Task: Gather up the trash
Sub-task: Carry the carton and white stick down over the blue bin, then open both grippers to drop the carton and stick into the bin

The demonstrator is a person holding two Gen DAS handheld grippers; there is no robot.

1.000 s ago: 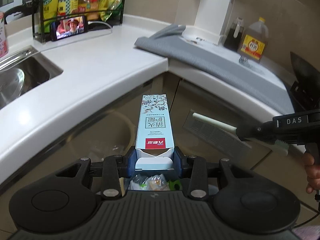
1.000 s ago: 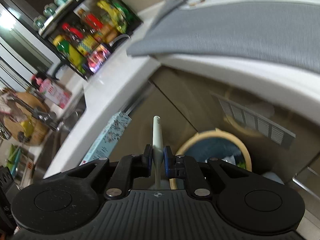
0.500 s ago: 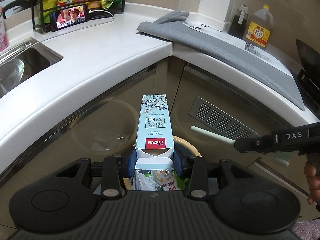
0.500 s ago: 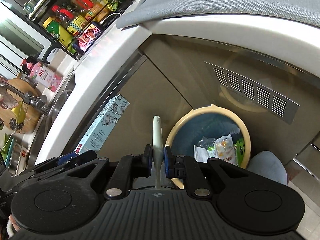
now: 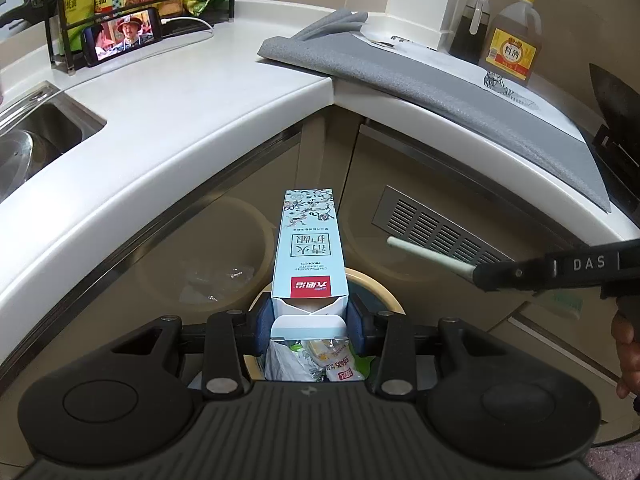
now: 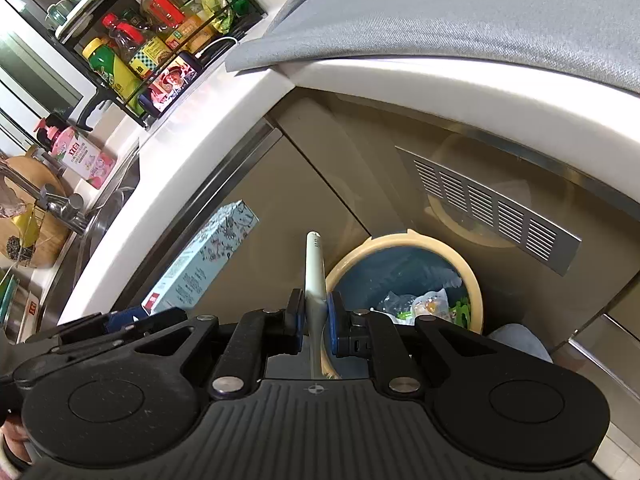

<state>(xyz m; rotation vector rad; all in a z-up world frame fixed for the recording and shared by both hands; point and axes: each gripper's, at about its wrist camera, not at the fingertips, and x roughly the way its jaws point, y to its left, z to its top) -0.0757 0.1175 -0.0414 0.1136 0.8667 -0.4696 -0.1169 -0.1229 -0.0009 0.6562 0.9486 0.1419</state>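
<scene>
Left wrist view: left gripper [image 5: 308,326] clamped on the open end of a pale blue toothpaste box [image 5: 308,248], blue pads pressing both sides, flap hanging loose, box pointing away toward the cabinet corner. Directly below, trash bin [image 5: 386,292] with cream rim, wrappers [image 5: 316,360] inside. Right gripper [image 5: 476,274] entering from the right edge, pinching a pale green toothbrush [image 5: 428,254], handle end sticking out to the left, bristle head blurred behind the fingers. Hand [image 5: 628,356] visible at right edge. White countertop [image 5: 180,120] wrapping the corner, grey mat [image 5: 460,92] on it, phone [image 5: 122,36] leaning on the bottle rack, sink [image 5: 36,140] at left, cooking-wine jug [image 5: 514,46] at back.

Right wrist view: right gripper [image 6: 314,316] narrow, closed on the toothbrush [image 6: 314,268], handle pointing up-frame, just left of the bin rim [image 6: 478,300]. Bin interior dark blue, wrappers [image 6: 424,304] at the bottom. Toothpaste box [image 6: 204,260] left of the toothbrush, tilted, held by the left gripper [image 6: 128,316]; that grip partly hidden here. Vent grille [image 6: 488,208] on the cabinet door behind the bin.
</scene>
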